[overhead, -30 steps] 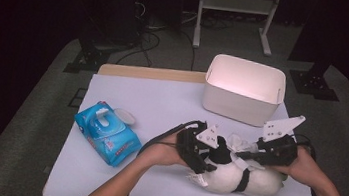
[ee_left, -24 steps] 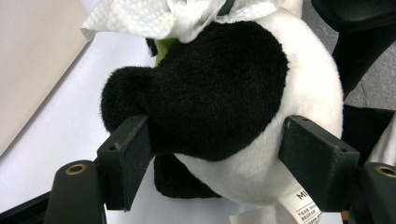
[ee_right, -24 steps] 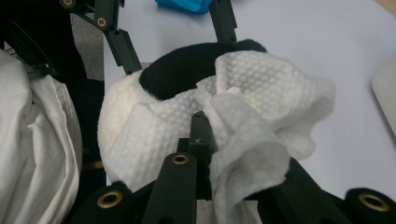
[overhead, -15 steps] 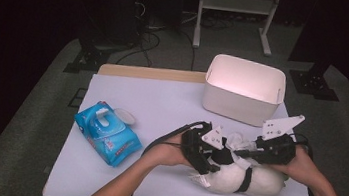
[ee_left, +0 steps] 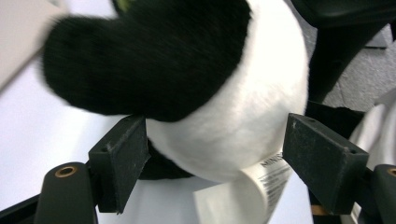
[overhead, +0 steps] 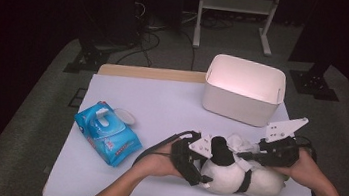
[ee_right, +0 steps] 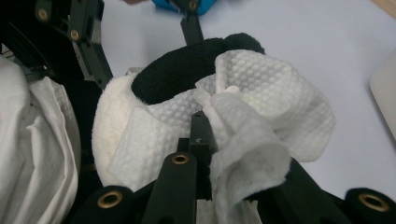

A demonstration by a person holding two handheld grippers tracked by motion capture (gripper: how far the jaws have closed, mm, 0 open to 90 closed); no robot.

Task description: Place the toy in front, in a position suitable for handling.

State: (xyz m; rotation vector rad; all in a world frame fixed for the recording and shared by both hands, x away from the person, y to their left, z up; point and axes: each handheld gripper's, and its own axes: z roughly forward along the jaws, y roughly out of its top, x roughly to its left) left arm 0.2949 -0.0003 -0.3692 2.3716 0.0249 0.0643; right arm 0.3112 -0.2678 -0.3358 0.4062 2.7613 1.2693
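A black and white plush toy lies near the table's front right. My left gripper comes in from its left. Its jaws have just been opening and stand on either side of the toy's white rounded part under a black limb, open. A printed label hangs below. My right gripper reaches in from the right, shut on a white dimpled wipe. The wipe drapes over the toy's black part.
A white bin stands at the back right, close behind the right hand. A blue wipes pack with its lid flipped open lies at the left. A wooden board edges the far side of the white tabletop.
The left hand has shifted a little lower, toward the table's front edge, beside the toy. The right hand and the wipe have kept still.
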